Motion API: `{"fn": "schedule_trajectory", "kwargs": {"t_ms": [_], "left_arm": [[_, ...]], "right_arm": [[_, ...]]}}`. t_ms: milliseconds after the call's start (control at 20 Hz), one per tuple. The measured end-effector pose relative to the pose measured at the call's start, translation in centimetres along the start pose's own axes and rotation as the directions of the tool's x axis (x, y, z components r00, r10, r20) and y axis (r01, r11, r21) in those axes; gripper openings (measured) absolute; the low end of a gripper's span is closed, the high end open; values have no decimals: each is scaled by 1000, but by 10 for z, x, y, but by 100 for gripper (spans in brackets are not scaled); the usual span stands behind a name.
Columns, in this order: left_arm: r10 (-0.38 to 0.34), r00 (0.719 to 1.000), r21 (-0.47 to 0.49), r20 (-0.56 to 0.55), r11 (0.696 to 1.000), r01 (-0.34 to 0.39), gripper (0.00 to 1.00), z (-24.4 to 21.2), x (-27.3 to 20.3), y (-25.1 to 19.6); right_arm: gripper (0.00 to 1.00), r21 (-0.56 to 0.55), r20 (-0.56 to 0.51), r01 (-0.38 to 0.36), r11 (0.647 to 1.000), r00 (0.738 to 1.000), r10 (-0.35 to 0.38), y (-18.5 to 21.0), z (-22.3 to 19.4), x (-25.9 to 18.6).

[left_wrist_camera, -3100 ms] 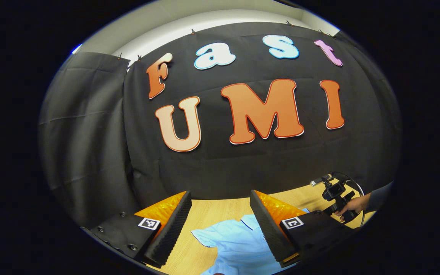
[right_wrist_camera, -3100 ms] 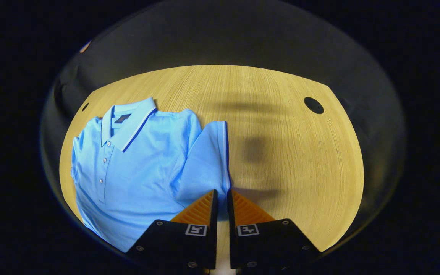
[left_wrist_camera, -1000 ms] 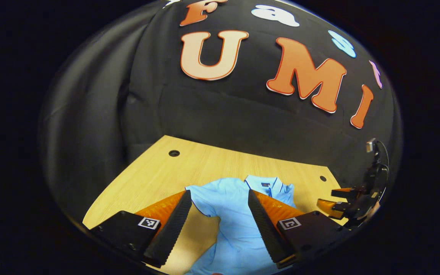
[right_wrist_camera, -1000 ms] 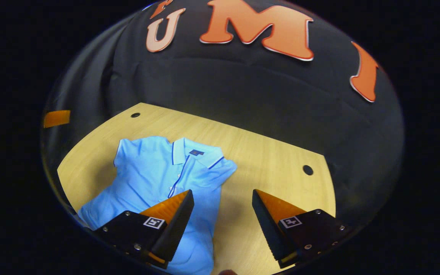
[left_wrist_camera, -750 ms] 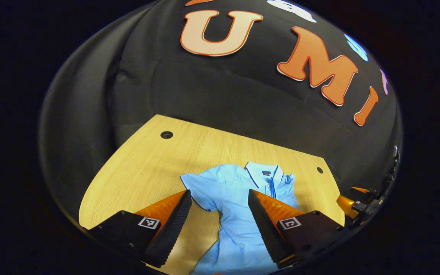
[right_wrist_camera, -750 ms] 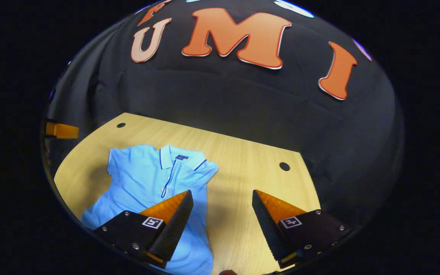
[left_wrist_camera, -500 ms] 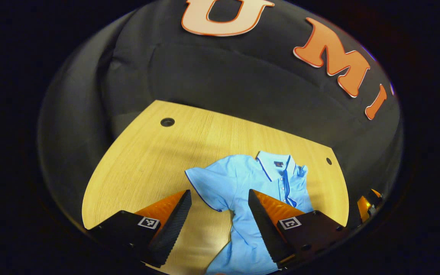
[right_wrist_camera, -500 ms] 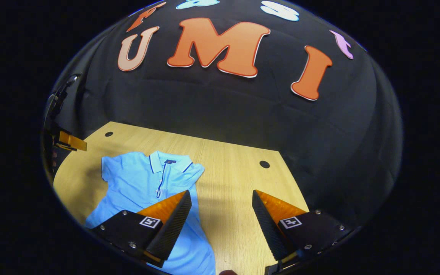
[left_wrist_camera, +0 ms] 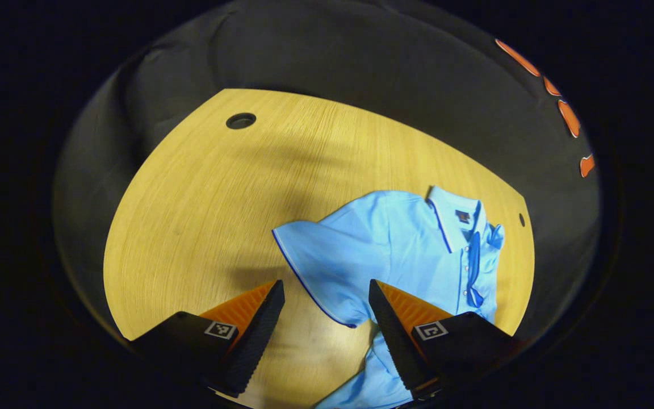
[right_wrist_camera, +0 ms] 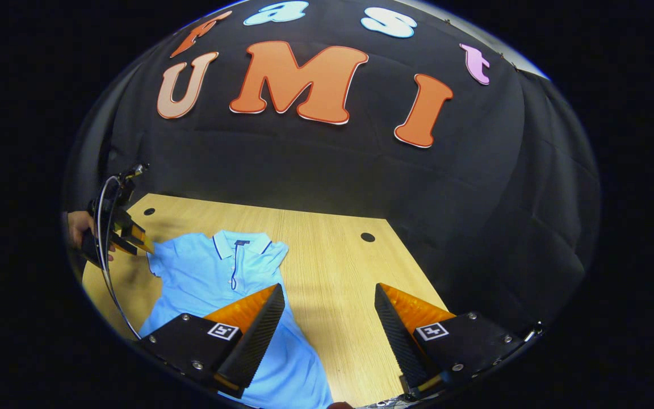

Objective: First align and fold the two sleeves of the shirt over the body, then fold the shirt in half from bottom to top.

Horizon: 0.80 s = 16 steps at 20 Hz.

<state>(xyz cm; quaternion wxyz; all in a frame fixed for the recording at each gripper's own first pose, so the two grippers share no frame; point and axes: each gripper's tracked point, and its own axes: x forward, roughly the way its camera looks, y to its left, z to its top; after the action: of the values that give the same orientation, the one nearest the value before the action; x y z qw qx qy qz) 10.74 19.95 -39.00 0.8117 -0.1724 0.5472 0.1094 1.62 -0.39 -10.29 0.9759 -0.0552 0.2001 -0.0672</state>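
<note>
A light blue polo shirt (left_wrist_camera: pixel 406 250) lies face up on the wooden table (left_wrist_camera: pixel 202 193), collar toward the far wall. Its left sleeve (left_wrist_camera: pixel 318 264) is spread out flat, and the sleeve's dark-edged hem runs between the fingers of my open left gripper (left_wrist_camera: pixel 325 289), which hovers just above it. In the right gripper view the shirt (right_wrist_camera: pixel 219 278) sits at the left with its right sleeve (right_wrist_camera: pixel 276 253) folded onto the body. My right gripper (right_wrist_camera: pixel 327 292) is open over bare table beside the shirt. The left gripper (right_wrist_camera: pixel 133 240), held by a hand (right_wrist_camera: pixel 77 224), hangs by the shirt's far shoulder.
The table has small round holes near its back corners (left_wrist_camera: pixel 240 120) (right_wrist_camera: pixel 367 237). Black cloth walls close in behind and at the sides. Bare wood (right_wrist_camera: pixel 332 255) stretches to the right of the shirt.
The right gripper, shut on the right sleeve 3.1 s ago, has let it go folded on the body and drawn back. The left gripper has tipped down and closed in on the left sleeve.
</note>
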Motion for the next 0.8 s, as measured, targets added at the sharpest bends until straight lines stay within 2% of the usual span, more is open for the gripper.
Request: {"fn": "schedule_trajectory", "kwargs": {"t_ms": [200, 300, 400, 450, 700, 800], "left_arm": [[62, 996, 0, -64, 998, -62, 100, -6, 24, 4], [118, 989, 41, -86, 993, -114, 97, -7, 29, 5], [165, 981, 83, -101, 984, -157, 88, -5, 34, 5], [159, 983, 91, -90, 984, -151, 82, -3, 33, -1], [78, 994, 113, -77, 991, -69, 13, -1, 38, -24], [13, 998, 107, -69, 994, -6, 8, -1, 33, -35]], "right_arm": [[98, 15, -10, 21, 1000, 1000, -21, -2, -3, -9], [98, 25, -17, 31, 999, 999, -31, -3, -9, -17], [98, 31, -21, 40, 999, 999, -40, -6, -10, -18], [98, 34, -25, 44, 998, 999, -43, -7, -10, -17], [98, 46, -21, 50, 998, 999, -49, -9, -10, -18], [98, 48, -21, 55, 997, 998, -54, -11, -12, -18]]}}
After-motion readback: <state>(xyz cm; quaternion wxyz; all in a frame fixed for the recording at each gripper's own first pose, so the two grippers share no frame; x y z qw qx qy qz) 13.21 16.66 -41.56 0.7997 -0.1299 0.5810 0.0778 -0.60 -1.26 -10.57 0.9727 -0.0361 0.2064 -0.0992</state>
